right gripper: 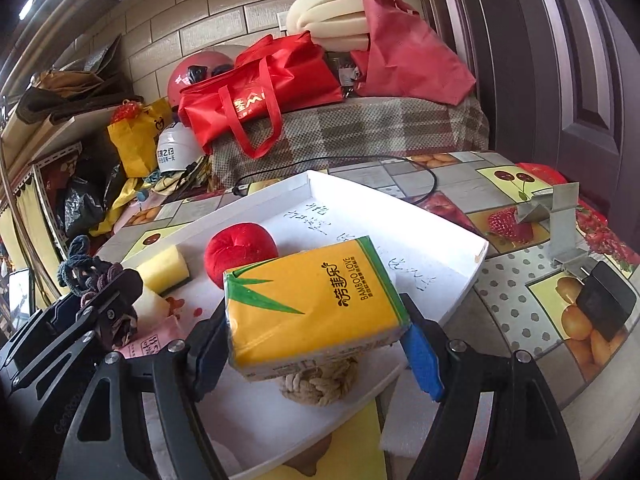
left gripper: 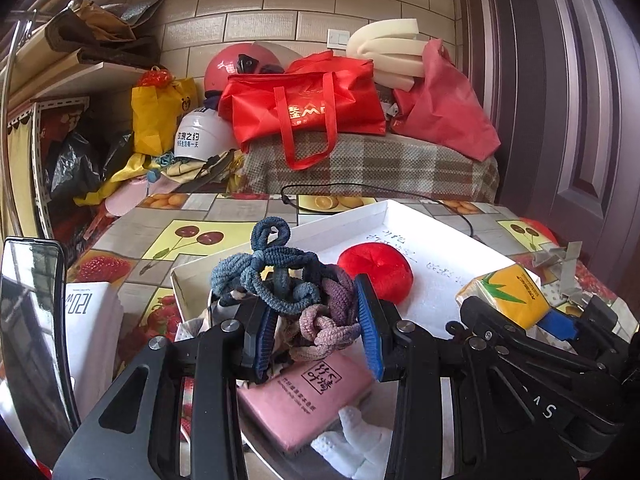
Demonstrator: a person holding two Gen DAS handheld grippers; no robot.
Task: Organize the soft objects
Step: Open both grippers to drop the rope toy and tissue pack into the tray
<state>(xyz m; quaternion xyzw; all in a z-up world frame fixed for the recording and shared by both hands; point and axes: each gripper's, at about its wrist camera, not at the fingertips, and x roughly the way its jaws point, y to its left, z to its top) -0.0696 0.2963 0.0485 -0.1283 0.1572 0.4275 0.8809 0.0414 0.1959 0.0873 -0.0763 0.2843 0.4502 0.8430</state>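
My left gripper (left gripper: 316, 320) is shut on a bunch of knotted hair ties (left gripper: 288, 280) in blue, purple and pink, held above the near end of a white tray (left gripper: 400, 216). My right gripper (right gripper: 316, 336) is shut on a yellow tissue pack (right gripper: 316, 300), held over the tray (right gripper: 440, 224); the pack also shows in the left wrist view (left gripper: 506, 294). In the tray lie a red plush ball (left gripper: 378, 270), a pink tissue pack (left gripper: 308, 396), a white nubbed piece (left gripper: 352, 436), a yellow sponge (right gripper: 164, 268) and a woven rope ball (right gripper: 320, 384).
The tray sits on a table with a fruit-print cloth (right gripper: 540, 300). A metal bracket (right gripper: 560, 220) and a black block (right gripper: 606, 304) stand at the right. A black cable (left gripper: 360, 192) runs behind the tray. A white box (left gripper: 94, 340) is at left. Bags and helmets pile behind.
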